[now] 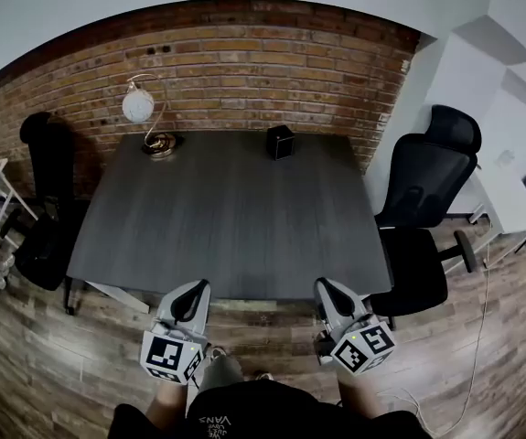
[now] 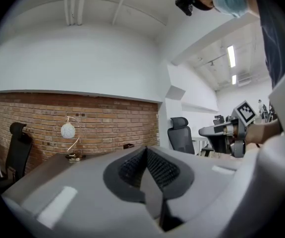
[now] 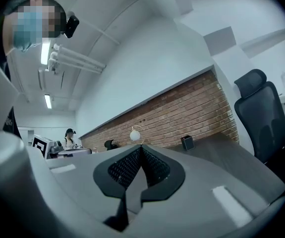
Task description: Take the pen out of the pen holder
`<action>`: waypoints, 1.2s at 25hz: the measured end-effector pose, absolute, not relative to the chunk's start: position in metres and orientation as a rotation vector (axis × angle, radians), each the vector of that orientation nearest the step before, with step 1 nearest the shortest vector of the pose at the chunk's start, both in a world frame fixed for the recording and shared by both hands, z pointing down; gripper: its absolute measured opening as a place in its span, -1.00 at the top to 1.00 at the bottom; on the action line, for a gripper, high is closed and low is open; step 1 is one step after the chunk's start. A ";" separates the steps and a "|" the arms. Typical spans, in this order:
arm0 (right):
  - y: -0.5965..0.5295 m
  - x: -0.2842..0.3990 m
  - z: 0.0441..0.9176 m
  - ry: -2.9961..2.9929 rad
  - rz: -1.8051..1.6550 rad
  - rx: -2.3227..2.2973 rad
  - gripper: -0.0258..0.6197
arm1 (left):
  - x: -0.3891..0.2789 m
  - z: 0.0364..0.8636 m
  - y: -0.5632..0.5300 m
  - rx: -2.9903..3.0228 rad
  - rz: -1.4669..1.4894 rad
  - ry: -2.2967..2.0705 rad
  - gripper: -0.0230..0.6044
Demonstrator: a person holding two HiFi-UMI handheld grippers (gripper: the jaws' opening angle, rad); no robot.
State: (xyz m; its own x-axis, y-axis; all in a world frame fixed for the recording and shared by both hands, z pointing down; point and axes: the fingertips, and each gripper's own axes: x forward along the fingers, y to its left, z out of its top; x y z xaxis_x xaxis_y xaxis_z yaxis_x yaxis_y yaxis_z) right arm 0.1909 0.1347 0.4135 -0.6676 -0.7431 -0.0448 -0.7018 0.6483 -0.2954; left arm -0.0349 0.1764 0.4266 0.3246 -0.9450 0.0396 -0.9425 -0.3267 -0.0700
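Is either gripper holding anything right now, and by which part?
Nothing is held. The left gripper and right gripper both have jaws closed on nothing; the pen holder stands apart at the table's far edge.

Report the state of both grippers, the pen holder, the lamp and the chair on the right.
Left gripper: shut, empty, short of the table.
Right gripper: shut, empty, short of the table.
Pen holder: upright at the table's far edge, untouched; pen too small to make out.
Lamp: upright, far left of the table.
Chair: unoccupied, beside the table.
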 end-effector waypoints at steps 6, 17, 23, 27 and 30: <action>0.123 0.184 0.426 2.728 -0.430 -1.183 0.92 | -0.035 0.436 0.165 -2.550 -0.117 1.807 0.76; 0.050 0.163 0.424 2.664 -0.436 -1.295 0.92 | -0.054 0.435 0.073 -2.638 -0.105 1.695 0.76; 0.017 0.147 0.423 2.625 -0.445 -1.358 0.92 | -0.068 0.429 0.028 -2.685 -0.106 1.616 0.76; -0.002 0.136 0.421 2.591 -0.435 -1.397 0.92 | -0.081 0.429 0.003 -2.715 -0.106 1.569 0.76; -0.014 0.128 0.422 2.561 -0.425 -1.422 0.92 | -0.088 0.425 -0.011 -2.733 -0.107 1.517 0.76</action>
State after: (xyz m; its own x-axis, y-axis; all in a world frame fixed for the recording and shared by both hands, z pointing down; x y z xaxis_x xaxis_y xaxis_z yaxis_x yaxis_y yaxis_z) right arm 0.1275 -0.0142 0.4217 -0.5258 -0.8504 -0.0192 -0.7986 0.5013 -0.3329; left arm -0.0883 -0.0113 0.4247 0.5271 -0.8481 0.0531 -0.8472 -0.5293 -0.0448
